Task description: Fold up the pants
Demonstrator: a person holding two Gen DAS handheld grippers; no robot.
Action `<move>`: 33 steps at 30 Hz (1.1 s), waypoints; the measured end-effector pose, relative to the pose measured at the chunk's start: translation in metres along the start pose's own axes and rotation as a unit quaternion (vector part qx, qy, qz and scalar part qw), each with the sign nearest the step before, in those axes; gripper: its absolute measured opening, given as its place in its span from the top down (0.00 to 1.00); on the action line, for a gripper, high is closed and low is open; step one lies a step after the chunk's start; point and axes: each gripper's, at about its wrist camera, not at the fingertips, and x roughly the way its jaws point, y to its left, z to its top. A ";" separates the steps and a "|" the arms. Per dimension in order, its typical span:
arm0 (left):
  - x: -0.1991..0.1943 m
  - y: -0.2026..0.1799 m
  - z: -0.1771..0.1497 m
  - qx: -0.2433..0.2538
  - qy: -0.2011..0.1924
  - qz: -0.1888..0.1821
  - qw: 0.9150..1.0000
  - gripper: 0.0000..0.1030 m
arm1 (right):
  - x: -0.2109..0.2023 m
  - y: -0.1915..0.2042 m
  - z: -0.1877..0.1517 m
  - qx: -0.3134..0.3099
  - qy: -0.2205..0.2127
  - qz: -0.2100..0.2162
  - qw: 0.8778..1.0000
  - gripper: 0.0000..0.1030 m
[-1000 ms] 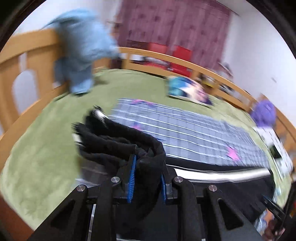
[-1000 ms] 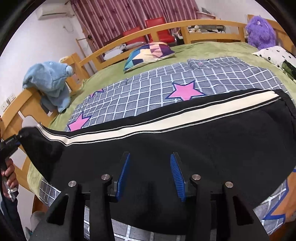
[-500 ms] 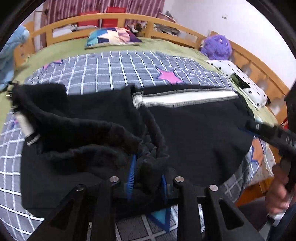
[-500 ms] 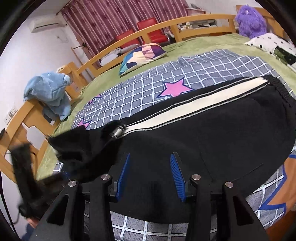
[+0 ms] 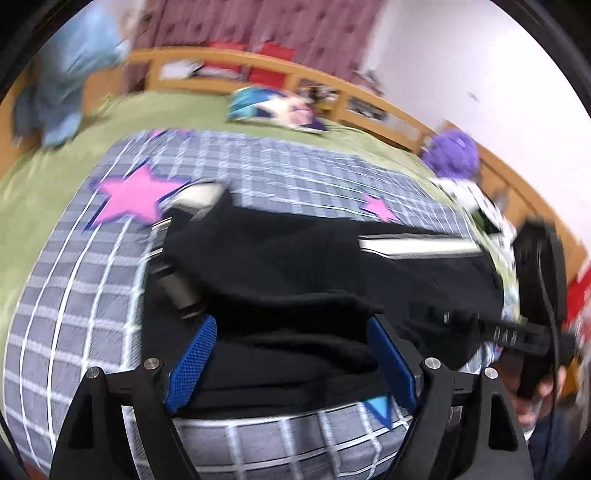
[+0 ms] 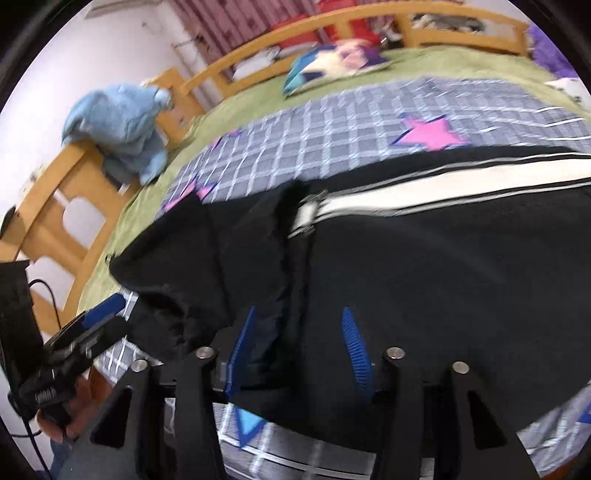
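Bright, even room light; heavy motion blur, fisheye-warped edges.

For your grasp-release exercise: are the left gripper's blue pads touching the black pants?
Cannot tell. In the left wrist view the left gripper stands wide open after just opening, the black pants lying between its pads, but blur hides any gap.

I see a bed w/ green sheet (image 6: pixel 258 99) and grey checked blanket w/ pink stars (image 5: pixel 258 166) ahead of the fingers. Wooden bed rail (image 6: pixel 258 55) beyond, dark-red curtains (image 5: pixel 314 29) behind it, white wall (image 5: pixel 480 74) to the right. Blue plush (image 6: pixel 118 122) on the rail far left; purple plush (image 5: pixel 452 155) far right.
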 end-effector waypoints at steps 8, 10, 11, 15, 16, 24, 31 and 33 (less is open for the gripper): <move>-0.022 0.073 0.006 -0.156 -0.028 -0.027 0.987 0.20 | 0.054 0.017 -0.006 -0.003 0.066 -0.035 0.997 0.79; -0.025 0.079 0.007 -0.167 -0.035 -0.028 0.985 0.20 | 0.050 0.020 -0.007 -0.018 0.056 -0.029 0.998 0.84; -0.027 0.081 0.007 -0.170 -0.038 -0.028 0.984 0.20 | 0.041 0.018 -0.006 -0.016 0.043 -0.024 0.999 0.86; -0.035 0.086 0.010 -0.175 -0.048 -0.030 0.983 0.20 | -0.009 -0.014 -0.001 0.048 -0.036 0.009 0.998 0.86; -0.037 0.087 0.009 -0.175 -0.051 -0.031 0.983 0.20 | -0.017 -0.021 -0.002 0.057 -0.044 -0.002 0.997 0.86; -0.036 0.093 0.010 -0.191 -0.040 -0.050 0.979 0.20 | -0.012 -0.026 -0.022 0.019 0.015 -0.112 0.993 0.77; -0.029 0.085 0.013 -0.181 -0.031 -0.051 0.982 0.20 | -0.051 0.041 -0.020 -0.108 -0.074 -0.103 0.986 0.49; -0.028 0.084 0.013 -0.180 -0.028 -0.050 0.982 0.20 | -0.044 0.063 -0.020 -0.158 -0.079 -0.106 0.979 0.40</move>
